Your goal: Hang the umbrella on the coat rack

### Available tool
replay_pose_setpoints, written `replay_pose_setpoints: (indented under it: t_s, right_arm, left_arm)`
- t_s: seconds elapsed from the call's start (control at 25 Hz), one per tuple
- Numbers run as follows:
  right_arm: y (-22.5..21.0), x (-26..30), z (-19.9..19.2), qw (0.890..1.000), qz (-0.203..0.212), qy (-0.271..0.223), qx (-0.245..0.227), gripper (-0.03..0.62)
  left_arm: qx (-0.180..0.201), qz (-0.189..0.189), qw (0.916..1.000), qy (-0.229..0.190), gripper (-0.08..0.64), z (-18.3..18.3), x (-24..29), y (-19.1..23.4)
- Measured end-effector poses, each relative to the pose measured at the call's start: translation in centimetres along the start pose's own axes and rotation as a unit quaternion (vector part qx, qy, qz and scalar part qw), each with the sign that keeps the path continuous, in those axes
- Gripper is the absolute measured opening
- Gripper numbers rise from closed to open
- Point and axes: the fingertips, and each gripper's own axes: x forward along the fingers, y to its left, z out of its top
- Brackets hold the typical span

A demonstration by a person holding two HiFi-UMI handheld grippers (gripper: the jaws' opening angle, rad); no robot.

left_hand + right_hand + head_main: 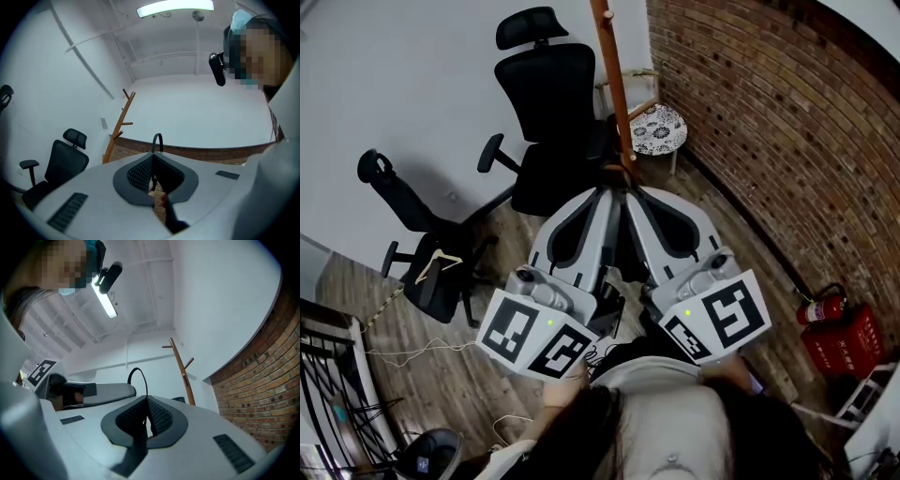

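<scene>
Fingers (138, 172) of the left gripper (153, 153) are pressed together on a thin black loop (157, 140), which pokes up past their tips. The right gripper (147, 400) is likewise closed on a black loop (it arcs above the tips). The two grippers sit side by side, tips nearly touching, with the dark umbrella (611, 305) low between them. Just beyond the tips stands the wooden coat rack (614, 84), beside a black office chair (548, 103) and a brick wall (769, 112).
</scene>
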Motion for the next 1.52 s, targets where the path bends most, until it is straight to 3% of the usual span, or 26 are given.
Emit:
replay_pose_setpoints:
  t_s: [0.48,1.52]
  right_arm:
    - [-1.5,1.5,0.4,1.0,0.013,-0.01,0.019,0.035]
    - [-6.3,7.0,0.7,0.999,0.017,-0.032,0.014,0.035]
  left_arm:
    - [0.011,-0.002,0.9999,-0.006,0.008,0.4,2.0,0.7]
    - [0.019,-0.014,0.9995,-0.019,0.008,1.3,8.0,4.7]
